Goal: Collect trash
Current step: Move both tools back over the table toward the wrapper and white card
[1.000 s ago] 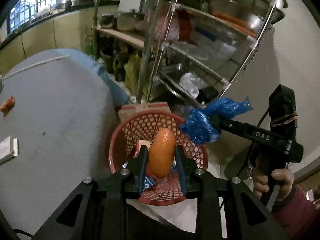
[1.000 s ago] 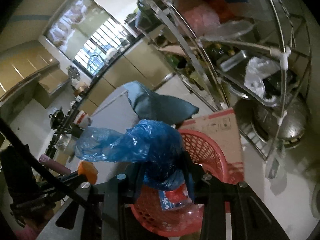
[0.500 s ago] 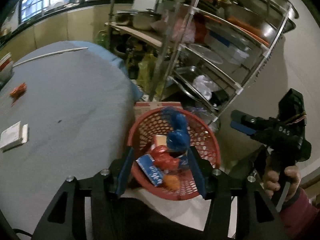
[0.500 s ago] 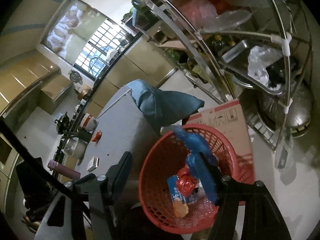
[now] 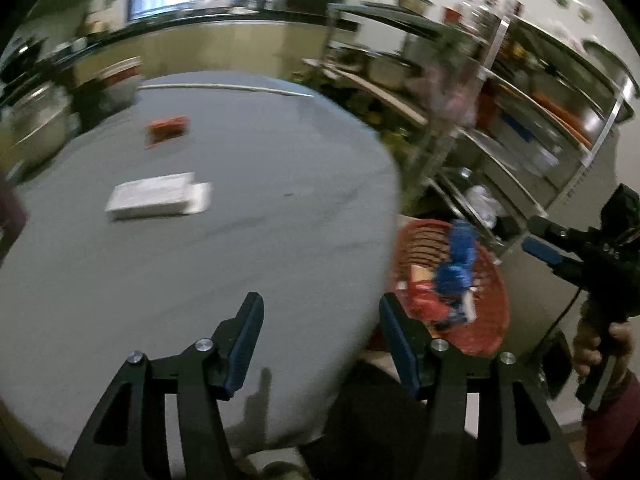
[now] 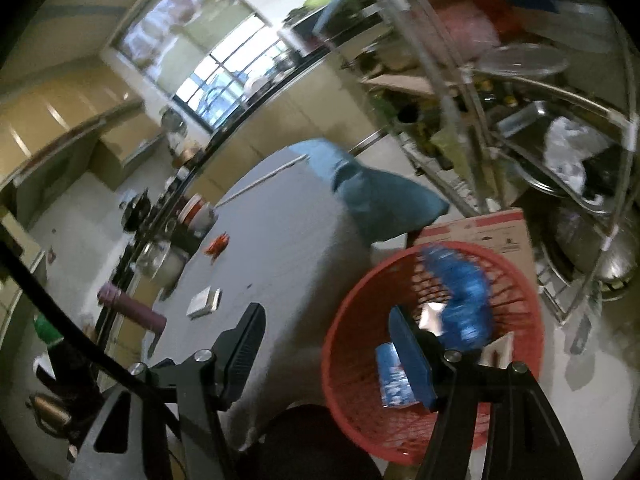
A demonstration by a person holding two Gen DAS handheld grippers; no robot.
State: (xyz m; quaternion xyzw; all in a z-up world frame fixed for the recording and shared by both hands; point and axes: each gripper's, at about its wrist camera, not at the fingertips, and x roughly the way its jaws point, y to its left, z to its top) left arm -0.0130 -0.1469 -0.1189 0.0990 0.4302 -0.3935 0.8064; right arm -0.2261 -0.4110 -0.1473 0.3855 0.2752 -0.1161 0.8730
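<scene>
A red mesh basket (image 5: 486,328) (image 6: 348,344) stands on the floor beside the round grey table (image 5: 200,272) (image 6: 280,240). It holds a blue plastic bag (image 5: 458,264) (image 6: 466,292), a blue packet (image 6: 390,380) and red wrappers. On the table lie a flat white box (image 5: 156,200) (image 6: 204,300) and a small red wrapper (image 5: 168,128) (image 6: 218,243). My left gripper (image 5: 322,344) is open and empty over the table's near edge. My right gripper (image 6: 326,352) is open and empty above the basket; it also shows in the left wrist view (image 5: 560,248).
A metal shelf rack (image 5: 520,128) (image 6: 520,100) with pots and bags stands behind the basket. A cardboard box (image 6: 488,228) lies by the basket. Pots, a pink bottle (image 6: 132,312) and a container (image 6: 196,216) sit at the table's far side.
Both grippers opened and dropped the orange item and the blue bag into the basket. The left gripper then swung left over the table; the right drew back.
</scene>
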